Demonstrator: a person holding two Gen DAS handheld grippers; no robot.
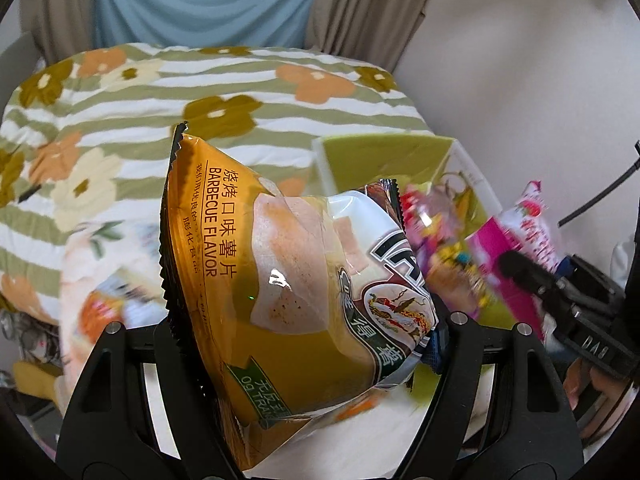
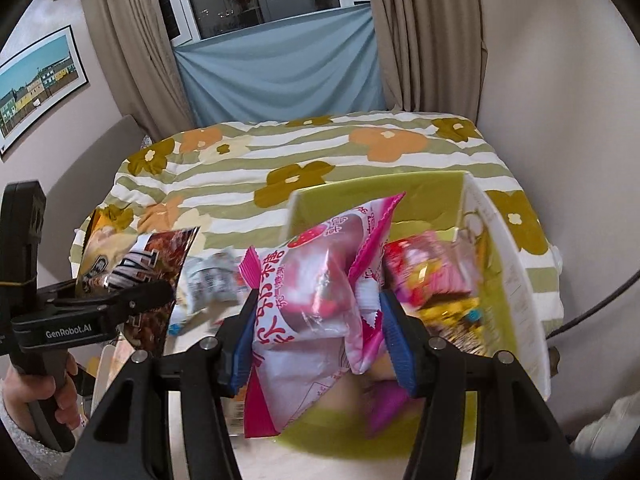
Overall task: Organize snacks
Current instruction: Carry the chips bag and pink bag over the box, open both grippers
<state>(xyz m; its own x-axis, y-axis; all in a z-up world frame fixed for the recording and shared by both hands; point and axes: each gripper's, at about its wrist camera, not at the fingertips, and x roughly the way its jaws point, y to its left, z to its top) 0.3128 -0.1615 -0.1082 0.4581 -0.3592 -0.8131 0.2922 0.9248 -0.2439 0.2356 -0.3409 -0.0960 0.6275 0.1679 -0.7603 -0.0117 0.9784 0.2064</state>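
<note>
A barbecue chip bag (image 1: 296, 280) sits clamped in the left tool (image 1: 308, 336); the right tool (image 2: 316, 340) pinches a pink strawberry snack packet (image 2: 320, 300) above a green-lined box (image 2: 516, 280) of snacks. Beneath lies a floral striped bed (image 2: 320, 152), with beige curtains (image 2: 424, 36) behind.

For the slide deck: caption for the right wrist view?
Right tool holds a pink snack bag over the green box.

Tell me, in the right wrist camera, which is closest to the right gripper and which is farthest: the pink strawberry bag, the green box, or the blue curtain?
1. Pink strawberry bag: clamped in the right gripper.
2. Green box: just beyond, on the right.
3. Blue curtain: far back, past the flowery bed.
</note>
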